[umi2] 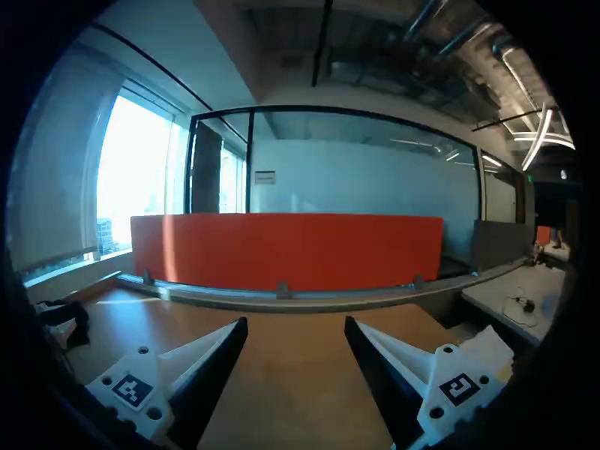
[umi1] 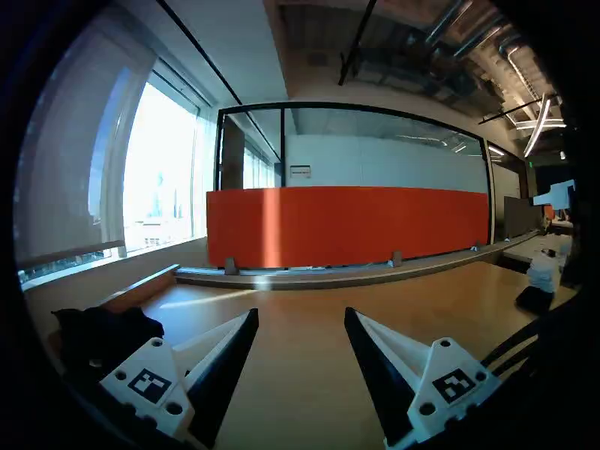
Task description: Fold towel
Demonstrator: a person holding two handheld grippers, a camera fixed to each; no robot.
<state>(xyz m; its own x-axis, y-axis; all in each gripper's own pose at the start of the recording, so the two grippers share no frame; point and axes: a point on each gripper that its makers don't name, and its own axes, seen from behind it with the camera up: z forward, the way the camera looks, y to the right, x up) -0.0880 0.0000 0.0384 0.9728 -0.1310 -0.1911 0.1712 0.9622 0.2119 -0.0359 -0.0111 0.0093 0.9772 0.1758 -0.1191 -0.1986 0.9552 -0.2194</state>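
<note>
Fingers of the left gripper (umi1: 301, 310) stand apart over the wooden bench (umi1: 300, 390), holding nothing; those of the right gripper (umi2: 295, 320) are likewise spread and empty. We see a dark crumpled cloth (umi1: 105, 334), seemingly the towel, on the bench at lower left of the left gripper view.

A divider panel (umi1: 345, 225) stands behind the table (umi1: 315, 360), windows (umi1: 157, 172) at left.

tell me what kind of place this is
Most likely an open-plan office. A long wooden desk ends at an orange divider, a glass wall closes off a room behind it, and bare pipes run across the ceiling.
</note>
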